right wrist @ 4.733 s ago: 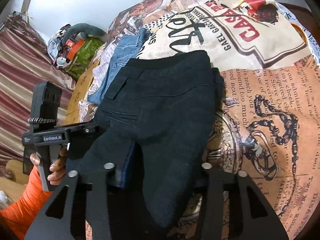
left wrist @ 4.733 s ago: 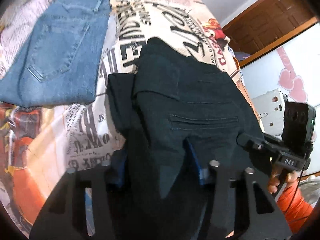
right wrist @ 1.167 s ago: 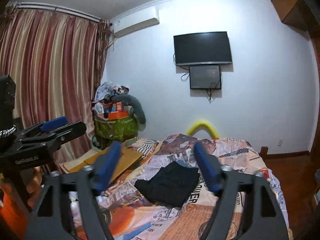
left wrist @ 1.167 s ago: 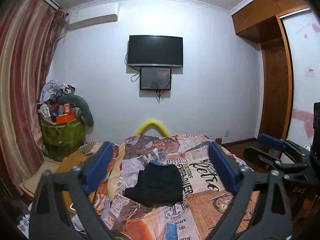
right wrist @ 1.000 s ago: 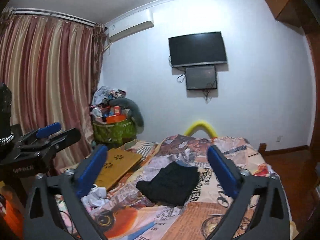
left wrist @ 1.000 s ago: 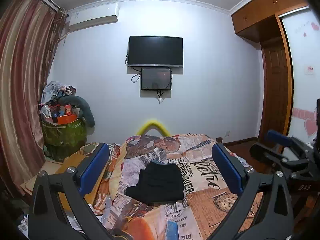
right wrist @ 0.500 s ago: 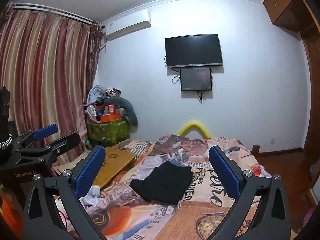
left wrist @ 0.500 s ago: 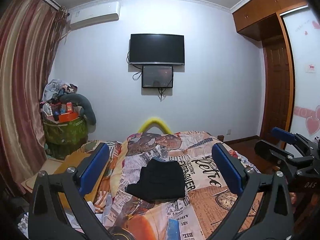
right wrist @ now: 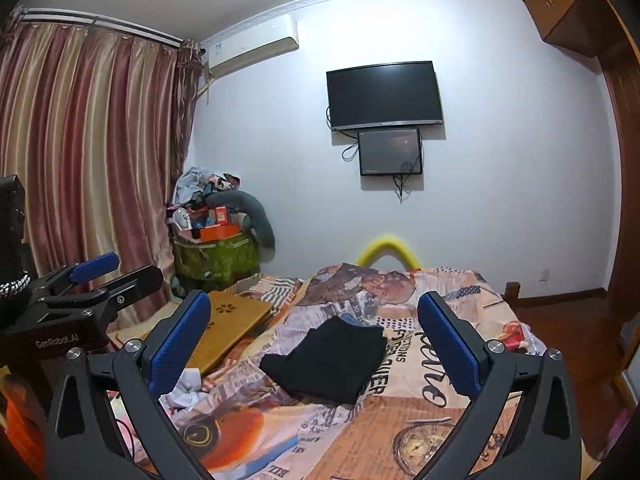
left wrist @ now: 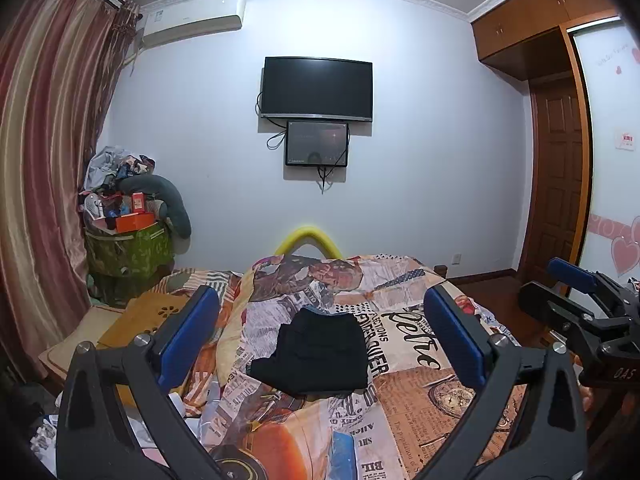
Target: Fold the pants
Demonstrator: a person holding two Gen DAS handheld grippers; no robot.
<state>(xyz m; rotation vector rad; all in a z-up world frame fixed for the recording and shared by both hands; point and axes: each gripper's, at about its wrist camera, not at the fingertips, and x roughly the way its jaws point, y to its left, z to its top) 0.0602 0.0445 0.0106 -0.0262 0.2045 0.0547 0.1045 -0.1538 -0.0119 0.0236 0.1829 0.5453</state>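
Observation:
The black pants (left wrist: 316, 354) lie folded in a flat pile on the printed bedspread (left wrist: 420, 360), well ahead of both grippers; the same black pants (right wrist: 332, 362) show in the right wrist view. A sliver of blue denim (left wrist: 320, 311) peeks out at their far edge. My left gripper (left wrist: 320, 332) is held up and back from the bed, wide open, nothing between its blue pads. My right gripper (right wrist: 314, 338) is likewise wide open and empty. Each gripper shows in the other's view: the right gripper (left wrist: 580, 300) at the right edge, the left gripper (right wrist: 100, 280) at the left edge.
A wooden lap desk (right wrist: 228, 328) lies left of the bed. A green bin (left wrist: 128, 256) piled with clutter stands by the striped curtain (right wrist: 88, 160). A TV (left wrist: 316, 88) hangs on the far wall. A wooden door (left wrist: 556, 184) is at right.
Both grippers have let go of the black pants and pulled far back and up. In the last second both opened wider and the views shifted only slightly.

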